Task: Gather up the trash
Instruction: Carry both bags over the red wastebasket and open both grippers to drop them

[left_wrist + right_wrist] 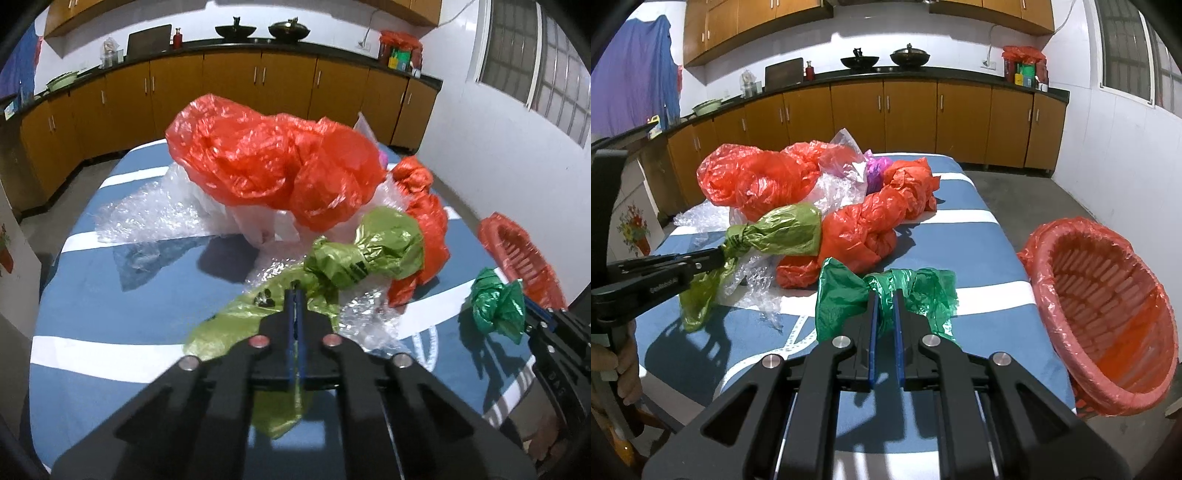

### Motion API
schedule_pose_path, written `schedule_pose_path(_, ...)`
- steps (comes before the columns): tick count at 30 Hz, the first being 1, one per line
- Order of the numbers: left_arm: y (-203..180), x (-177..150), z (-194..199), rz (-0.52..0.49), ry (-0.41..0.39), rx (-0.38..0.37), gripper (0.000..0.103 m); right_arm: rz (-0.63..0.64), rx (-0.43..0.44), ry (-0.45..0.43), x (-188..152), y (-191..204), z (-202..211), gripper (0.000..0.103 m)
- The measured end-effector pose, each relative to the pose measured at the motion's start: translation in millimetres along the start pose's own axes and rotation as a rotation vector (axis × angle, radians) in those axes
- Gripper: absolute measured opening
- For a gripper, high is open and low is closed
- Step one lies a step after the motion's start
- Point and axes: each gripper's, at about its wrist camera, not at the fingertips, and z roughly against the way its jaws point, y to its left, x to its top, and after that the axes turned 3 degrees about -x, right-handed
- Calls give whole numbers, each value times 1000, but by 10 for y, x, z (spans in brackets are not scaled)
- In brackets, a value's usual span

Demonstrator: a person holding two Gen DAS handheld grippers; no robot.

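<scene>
My left gripper (295, 286) is shut on a light-green plastic bag (365, 247), gripping its knotted neck; the same grip shows in the right wrist view (722, 254), with the bag (783, 230) lifted slightly off the table. My right gripper (885, 295) is shut on a dark-green plastic bag (849, 295), held above the table's right part; it shows in the left wrist view (496, 304). A red basket lined with red plastic (1104, 314) stands at the table's right edge, open and tilted toward me.
A blue table with white stripes (960, 258) carries a pile: a large red bag (269, 162), a twisted red bag (879, 218), clear bubble wrap (155, 214) and a purple bag (875, 170). Wooden cabinets and a counter run behind.
</scene>
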Motion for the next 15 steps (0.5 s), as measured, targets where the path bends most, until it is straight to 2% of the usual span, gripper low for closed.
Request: schedule_pose_path(15,-266,90,610,1,-153,-68,2,-14,-19,-108,160,-162,379,8)
